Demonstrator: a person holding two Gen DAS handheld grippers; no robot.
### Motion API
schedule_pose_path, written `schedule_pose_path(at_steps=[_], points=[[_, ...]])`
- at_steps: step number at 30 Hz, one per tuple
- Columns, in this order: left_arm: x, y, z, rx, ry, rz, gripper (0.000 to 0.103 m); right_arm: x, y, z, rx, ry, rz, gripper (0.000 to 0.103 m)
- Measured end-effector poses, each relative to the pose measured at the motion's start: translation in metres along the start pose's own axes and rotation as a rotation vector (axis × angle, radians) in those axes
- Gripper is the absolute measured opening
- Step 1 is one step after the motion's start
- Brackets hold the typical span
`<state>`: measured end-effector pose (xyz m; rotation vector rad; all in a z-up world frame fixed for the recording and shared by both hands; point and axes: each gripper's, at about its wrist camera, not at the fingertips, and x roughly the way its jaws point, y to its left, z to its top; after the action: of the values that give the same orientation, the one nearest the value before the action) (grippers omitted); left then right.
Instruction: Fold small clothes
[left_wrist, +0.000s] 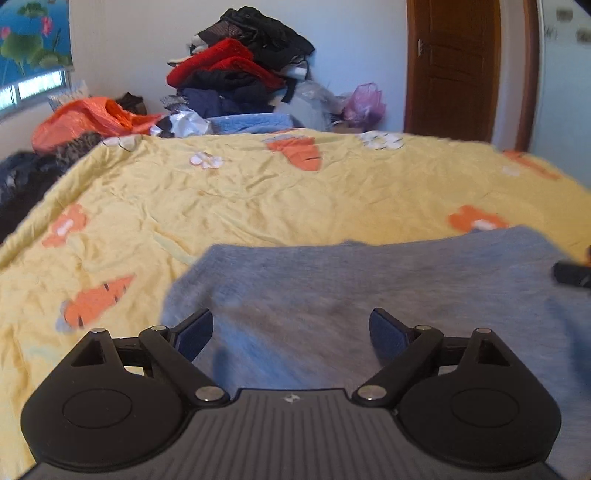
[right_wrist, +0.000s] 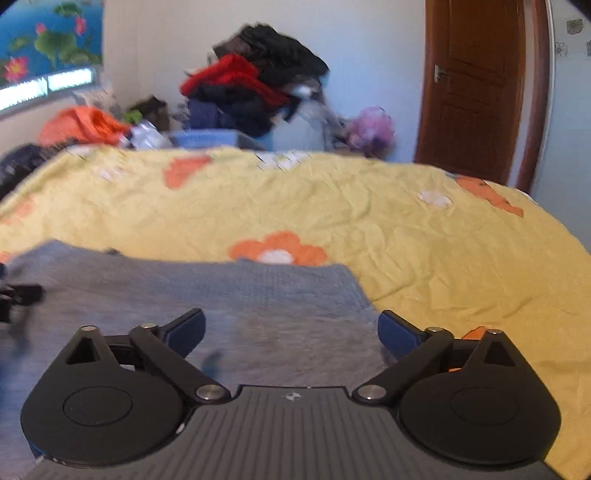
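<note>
Seemingly laid out flat, the grey sweater (left_wrist: 369, 288) fills the near part of the left wrist view, resting on the yellow bedspread (left_wrist: 258, 195) with its carrot and flower print. The left tongs (left_wrist: 291, 334) hang just above the sweater with their blue pads (left_wrist: 194, 338) spread wide and nothing between them; the cloth's left edge lies just beyond the left pad. At the sweater's right edge a dark piece of the other tool (left_wrist: 570, 275) pokes in. Beyond the sweater, past the far side of the bed, sits a heap of clothes (left_wrist: 240, 70) against the wall, with a brown door (left_wrist: 454, 66) to the right of it. In the right wrist view the same sweater (right_wrist: 221, 291) spreads under and left of the right tongs (right_wrist: 291, 332), whose pads (right_wrist: 186, 332) are likewise spread wide and hold nothing; the sweater's right edge runs close to the right pad, with an orange flower (right_wrist: 277, 251) on the bedspread (right_wrist: 443, 258) just beyond the cloth's far edge. The picture is blurred, so seams and hems cannot be made out. The knit looks soft, light and limp, likely to sag and drag on the bedspread rather than slide, so a pinch at an edge or corner on each side, lifting both together, seems the sound way to carry a fold over.
</note>
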<state>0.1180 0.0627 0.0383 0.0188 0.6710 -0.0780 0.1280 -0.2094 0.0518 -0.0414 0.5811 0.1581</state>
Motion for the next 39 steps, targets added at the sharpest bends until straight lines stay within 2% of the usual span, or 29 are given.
schedule_pose_path(at_steps=[2, 6, 10, 18, 20, 22, 24, 27, 32, 36, 39], points=[[-0.011, -0.010, -0.007, -0.006, 0.014, -0.033, 0.092, -0.006, 0.013, -0.008, -0.050, 0.016, -0.017, 0.102], [-0.003, -0.020, -0.030, 0.018, 0.076, -0.021, 0.092, 0.007, 0.021, -0.032, -0.098, 0.086, -0.052, 0.101], [0.001, -0.012, -0.045, 0.011, 0.030, -0.052, 0.094, 0.007, 0.007, -0.045, -0.003, 0.077, -0.024, 0.102], [0.003, -0.011, -0.046, 0.024, 0.005, -0.055, 0.095, 0.007, 0.010, -0.035, -0.018, 0.099, -0.031, 0.102], [0.003, -0.011, -0.047, 0.024, 0.003, -0.058, 0.095, -0.006, 0.013, -0.032, 0.002, 0.070, -0.057, 0.102], [0.003, -0.010, -0.048, 0.022, 0.001, -0.058, 0.095, -0.018, 0.017, -0.030, 0.008, 0.043, -0.018, 0.102], [0.003, -0.010, -0.048, 0.022, 0.001, -0.059, 0.095, -0.015, 0.025, -0.032, -0.018, 0.073, -0.005, 0.102], [0.003, -0.010, -0.048, 0.021, 0.000, -0.062, 0.095, -0.002, 0.030, -0.046, -0.067, 0.121, -0.031, 0.103], [0.003, -0.009, -0.047, 0.021, 0.000, -0.067, 0.096, -0.002, 0.025, -0.054, -0.041, 0.085, -0.013, 0.103], [-0.017, -0.010, -0.044, 0.018, 0.010, -0.051, 0.095, -0.003, 0.024, -0.054, -0.035, 0.083, -0.010, 0.103], [-0.046, -0.014, -0.054, 0.066, -0.026, -0.103, 0.095, -0.004, 0.023, -0.054, -0.031, 0.082, -0.009, 0.103]])
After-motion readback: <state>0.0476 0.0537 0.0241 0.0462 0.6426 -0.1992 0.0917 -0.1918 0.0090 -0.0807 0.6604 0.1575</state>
